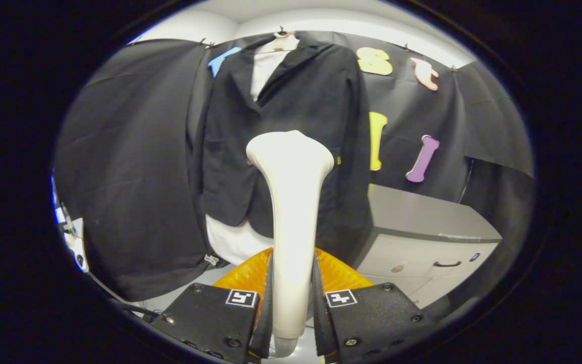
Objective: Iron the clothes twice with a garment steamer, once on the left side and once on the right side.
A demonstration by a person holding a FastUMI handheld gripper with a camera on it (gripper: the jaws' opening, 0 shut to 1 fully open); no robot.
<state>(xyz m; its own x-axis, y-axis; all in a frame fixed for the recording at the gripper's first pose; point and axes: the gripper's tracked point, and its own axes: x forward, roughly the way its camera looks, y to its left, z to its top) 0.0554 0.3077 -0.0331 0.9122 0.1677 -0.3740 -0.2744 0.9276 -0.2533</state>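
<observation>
From my remote seat I see the hand-held gripper (pixel 291 323) closed around the handle of a white garment steamer (pixel 291 202), both fingers (pixel 265 313) pressed against its sides so that the shaft stands upright between them. The steamer's flared head rises well above the fingertips and faces the clothes hanging straight ahead. Those clothes are a dark jacket (pixel 296 116) worn over a white shirt (pixel 265 71), both on a pale hanger (pixel 282 43) clipped to the top of the booth's black cloth wall (pixel 134 167). The steamer head overlaps the jacket's lower front, near its centre opening; I cannot tell whether it touches the fabric or sits just short of it. The shirt's white hem (pixel 233 242) shows below the jacket, ahead and to the left of the fingers. An orange ribbed object (pixel 339 273) sits just beyond the fingers, behind the steamer's shaft; I cannot tell what it is. Ahead and to the right of the gripper stands a grey cabinet (pixel 422 237) with a dark drawer handle (pixel 446 263), close beside the jacket's right edge
</observation>
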